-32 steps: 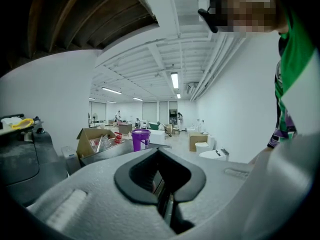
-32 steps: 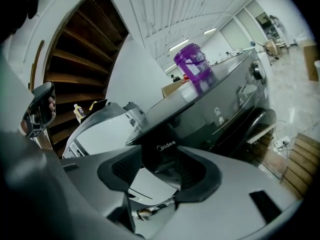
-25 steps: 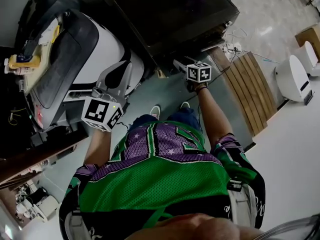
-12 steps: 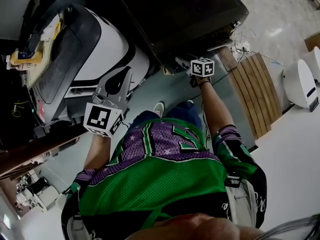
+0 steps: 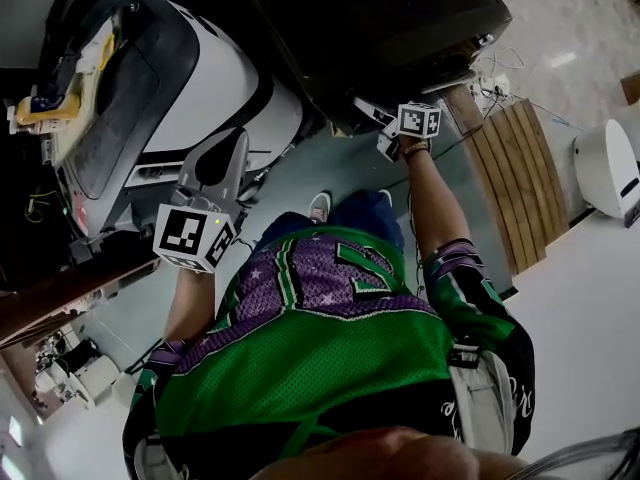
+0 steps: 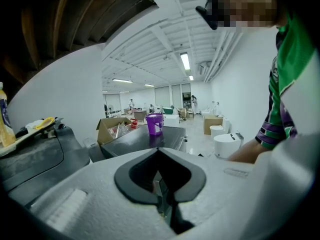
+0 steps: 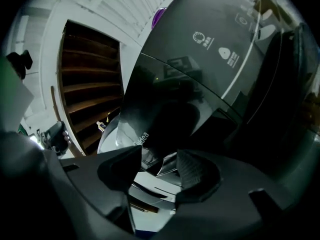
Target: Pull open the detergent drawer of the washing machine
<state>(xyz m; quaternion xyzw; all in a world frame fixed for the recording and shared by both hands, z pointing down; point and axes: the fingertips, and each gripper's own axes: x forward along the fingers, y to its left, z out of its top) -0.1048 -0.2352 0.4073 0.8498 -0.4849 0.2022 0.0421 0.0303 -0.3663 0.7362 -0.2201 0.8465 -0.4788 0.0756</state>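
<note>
A dark washing machine (image 5: 370, 18) stands at the top of the head view. In the right gripper view its front fills the frame, with a round door (image 7: 170, 124) and a control strip with white icons (image 7: 220, 49); I cannot make out the drawer's outline. My right gripper (image 5: 385, 128) is close to the machine's front, and its jaws (image 7: 157, 169) stand open with nothing between them. My left gripper (image 5: 222, 163) hangs lower left, beside a white washing machine (image 5: 200, 78). Its pads (image 6: 160, 184) meet, shut on nothing.
A purple cup (image 6: 154, 123) stands on the dark machine's top. Bottles and clutter (image 5: 45, 113) lie on the white machine's far side. A wooden slatted board (image 5: 510, 178) and a white appliance (image 5: 610, 168) sit on the floor at the right. A dark shelf (image 5: 60, 298) lies at the left.
My right gripper has moved up and to the right, closer to the dark machine's front. The left gripper has shifted slightly left and stays shut.
</note>
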